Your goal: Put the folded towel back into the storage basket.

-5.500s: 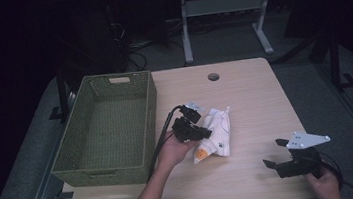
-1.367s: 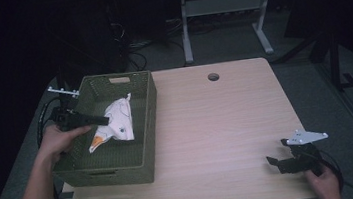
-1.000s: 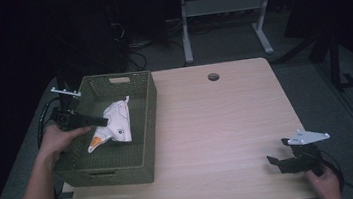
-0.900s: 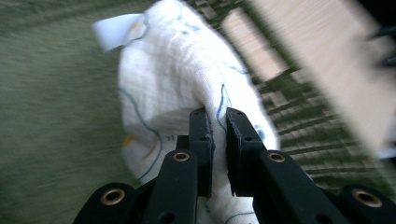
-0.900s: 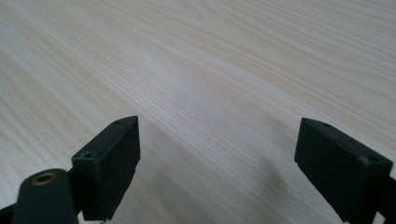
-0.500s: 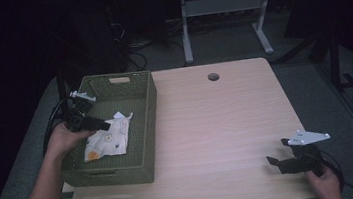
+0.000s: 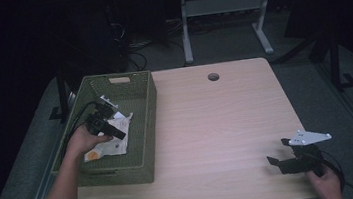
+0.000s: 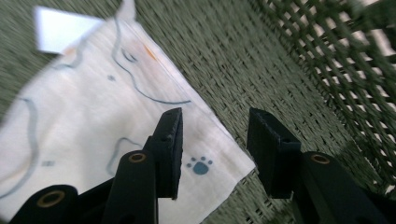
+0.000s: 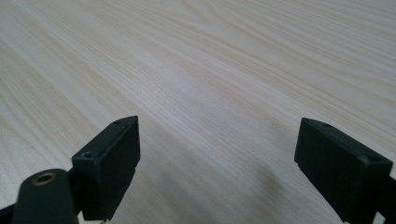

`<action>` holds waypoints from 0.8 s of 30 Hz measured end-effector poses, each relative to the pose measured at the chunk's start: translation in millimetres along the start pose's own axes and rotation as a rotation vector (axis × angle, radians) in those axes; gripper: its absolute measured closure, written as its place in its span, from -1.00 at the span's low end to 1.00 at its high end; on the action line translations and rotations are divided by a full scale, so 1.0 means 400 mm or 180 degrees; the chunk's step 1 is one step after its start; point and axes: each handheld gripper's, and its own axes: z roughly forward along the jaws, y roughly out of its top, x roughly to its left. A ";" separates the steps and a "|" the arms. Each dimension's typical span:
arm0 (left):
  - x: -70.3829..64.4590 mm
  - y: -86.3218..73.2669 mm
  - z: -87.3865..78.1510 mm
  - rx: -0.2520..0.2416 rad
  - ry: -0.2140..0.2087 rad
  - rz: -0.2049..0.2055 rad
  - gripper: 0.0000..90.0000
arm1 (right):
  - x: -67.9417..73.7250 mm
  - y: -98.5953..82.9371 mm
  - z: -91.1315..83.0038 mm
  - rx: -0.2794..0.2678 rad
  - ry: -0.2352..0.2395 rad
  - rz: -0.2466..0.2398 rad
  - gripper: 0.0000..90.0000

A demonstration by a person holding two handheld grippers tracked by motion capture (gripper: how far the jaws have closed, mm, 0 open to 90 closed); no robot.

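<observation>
The left gripper (image 8: 212,149) has let go, jaws apart just above the white printed cloth (image 8: 93,126); the cloth now lies on the green basket's (image 7: 148,112) floor, so placement looks done; the right gripper (image 7: 284,160) waits agape over bare table (image 7: 217,125).

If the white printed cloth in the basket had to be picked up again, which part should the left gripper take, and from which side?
Probably the corner with the blue paw print, approached from above. The cloth lies flat on the woven floor of the green basket, and that corner sits just ahead of the open left gripper, away from the basket wall, so the jaws could straddle its edge and pinch it.
</observation>
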 end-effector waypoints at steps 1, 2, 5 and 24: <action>0.000 0.004 0.009 0.0029 0.0030 -0.0010 0.25 | 0.000 0.000 -0.001 -0.0003 0.0002 -0.0002 -0.70; 0.001 0.008 0.020 0.0096 0.0052 -0.0008 0.23 | 0.000 -0.001 -0.001 -0.0003 0.0006 0.0003 -0.70; -0.003 0.017 0.040 0.0165 0.0118 -0.0029 0.20 | -0.001 -0.001 -0.002 -0.0009 0.0014 -0.0011 -0.70; -0.018 0.020 0.102 0.0437 0.0474 -0.0098 0.50 | 0.003 0.002 -0.006 -0.0039 0.0054 -0.0052 -0.70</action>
